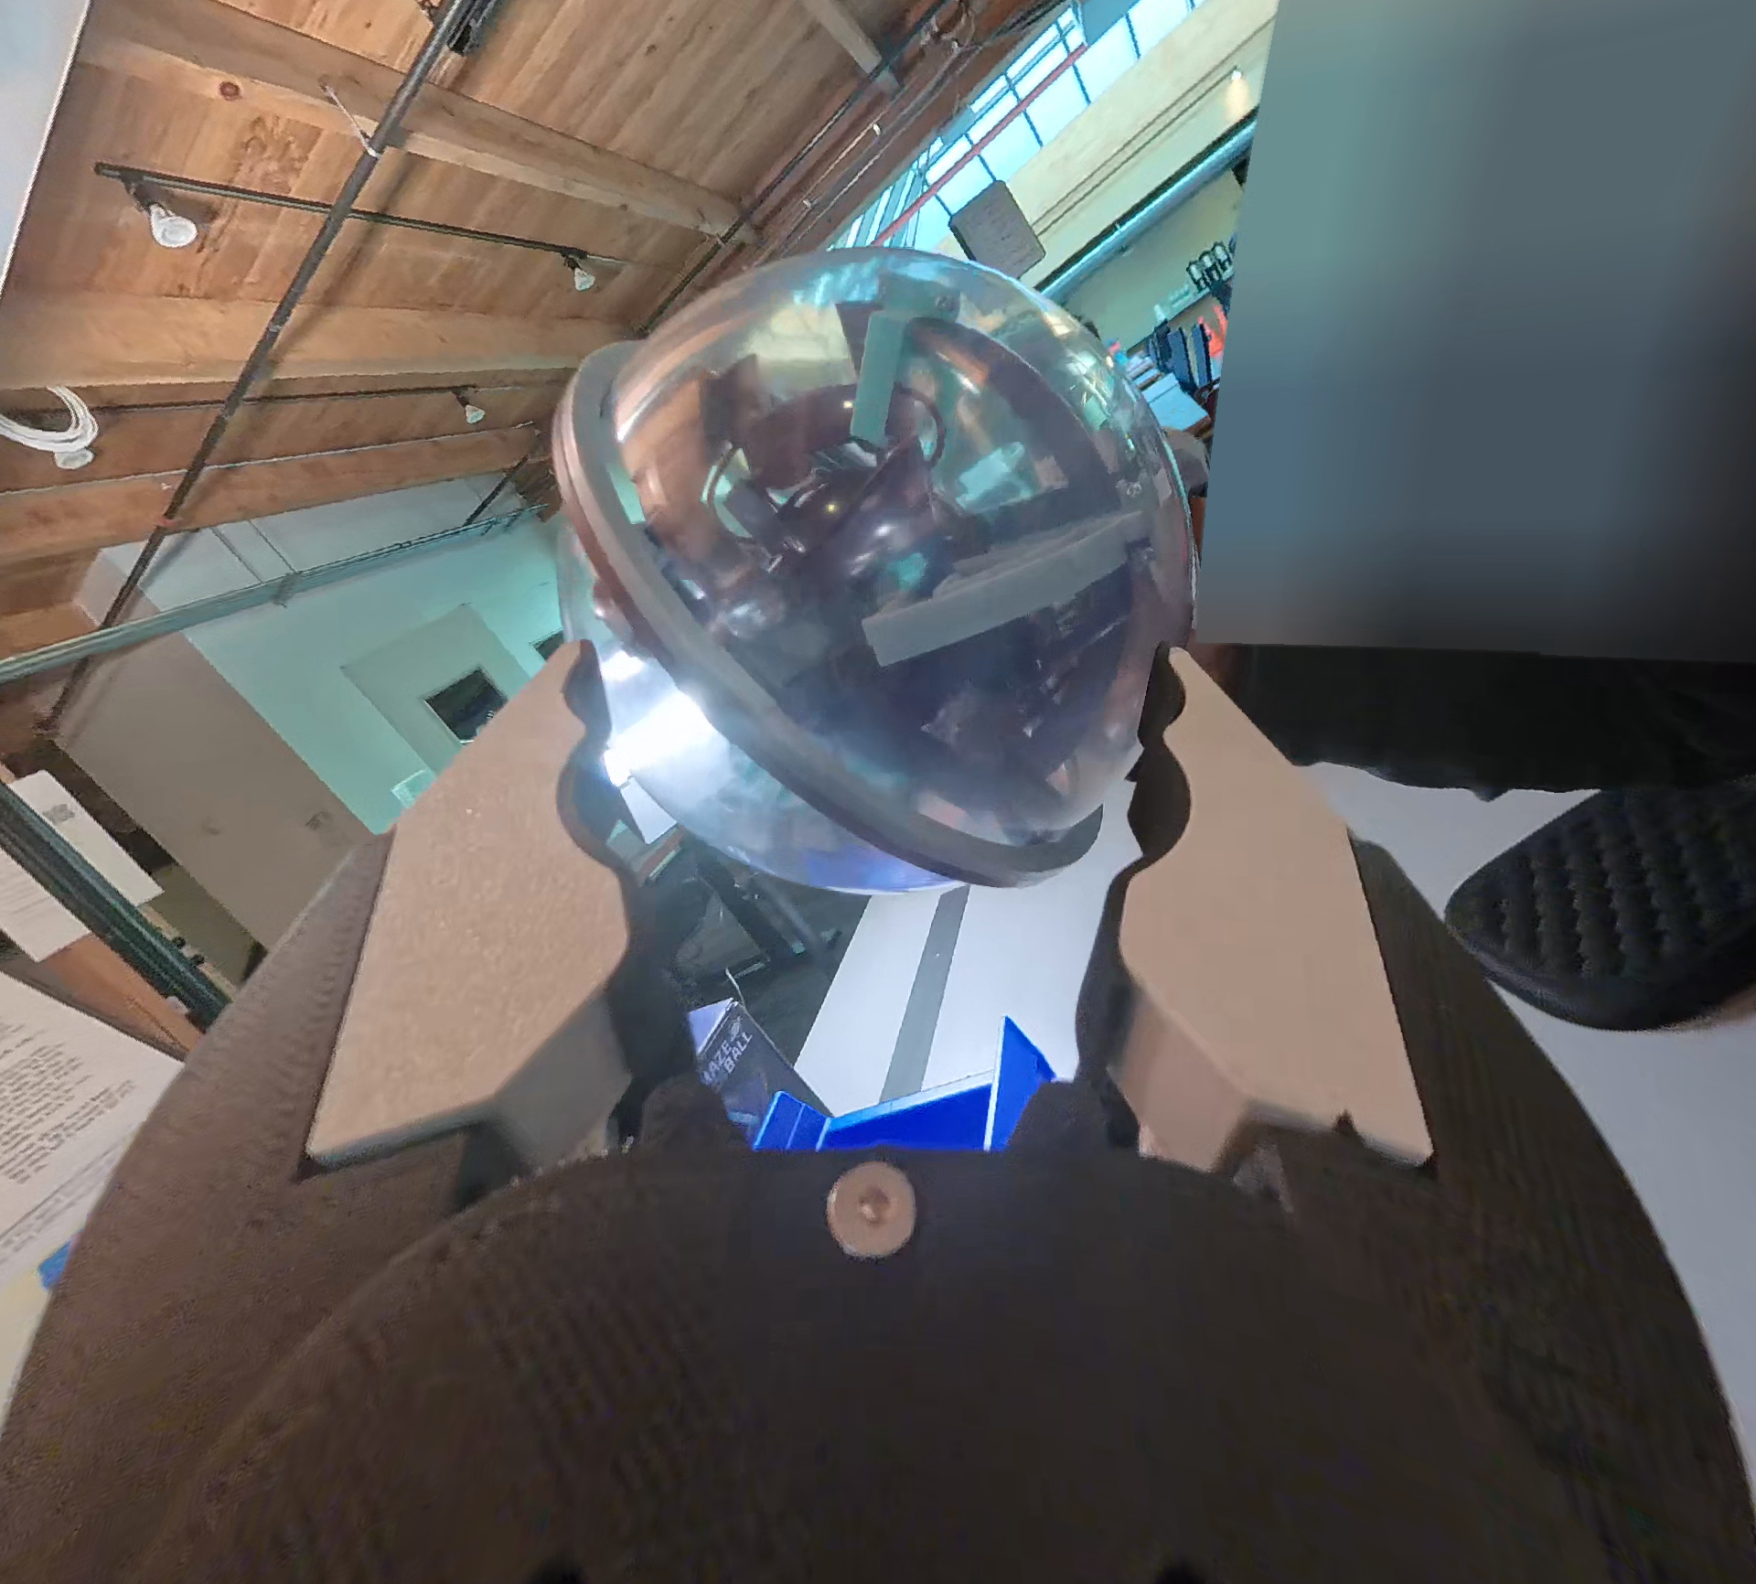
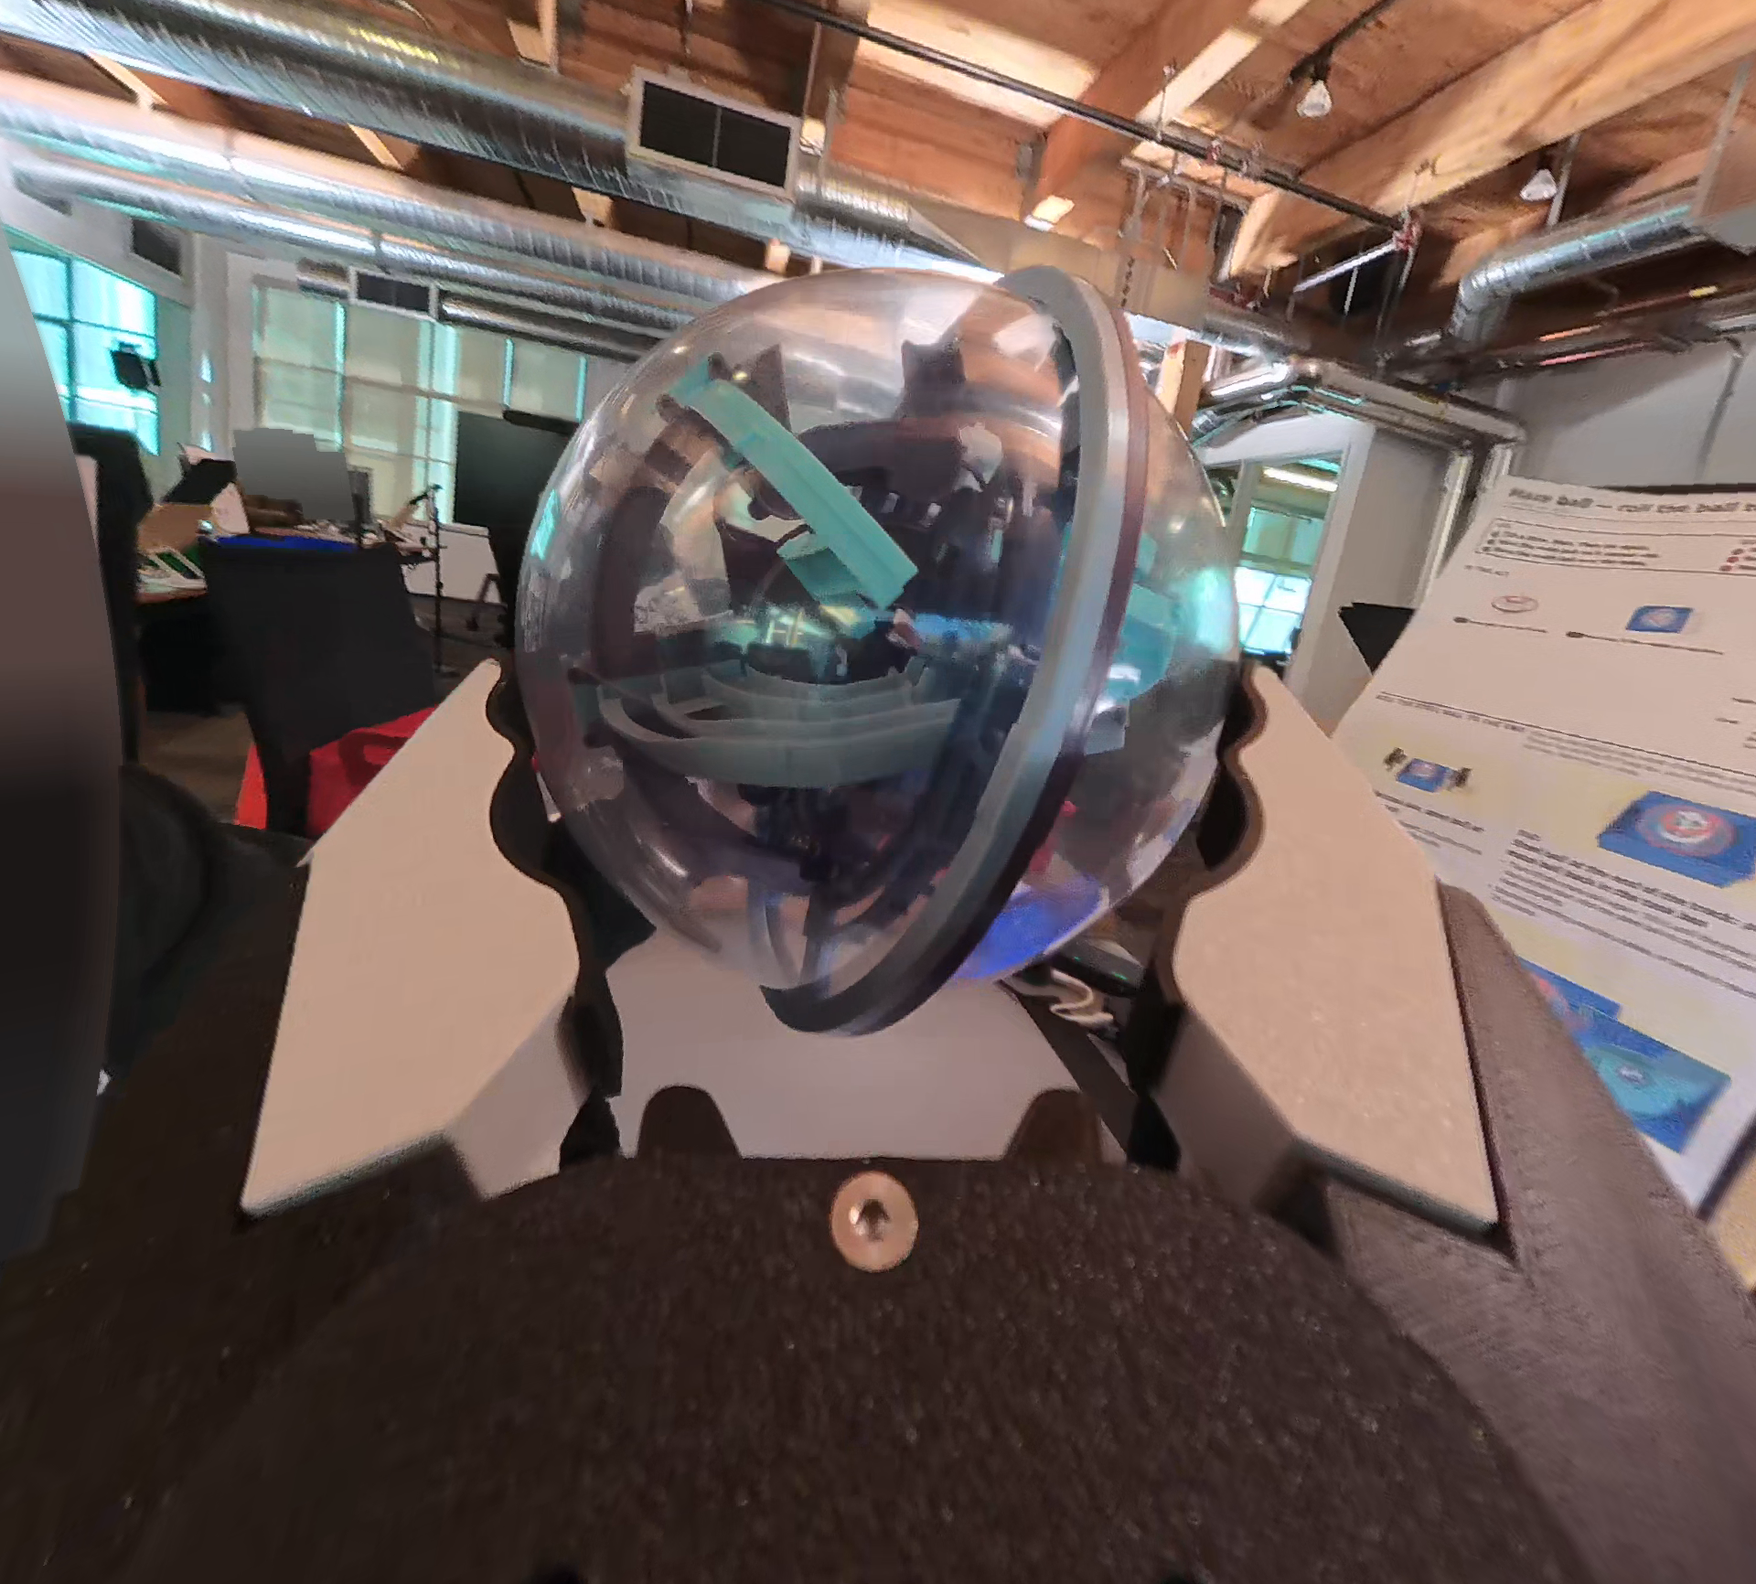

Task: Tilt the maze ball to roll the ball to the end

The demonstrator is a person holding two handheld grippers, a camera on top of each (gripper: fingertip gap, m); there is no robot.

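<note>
The maze ball is a clear sphere with a grey ring around its middle and grey and teal tracks inside. It is held up in the air and tilted. My left gripper is shut on it, with its fingers pressing the sphere's lower sides. In the right wrist view the maze ball fills the centre, with its ring running steeply on the right. My right gripper is also shut on it from both sides. I cannot make out the small ball inside. A pale notched piece under the sphere looks like the other gripper's finger.
A blue box and a white table lie below. A black textured pad is at the right. A printed instruction sheet stands close on the right. Papers are at the left. A wooden ceiling is overhead.
</note>
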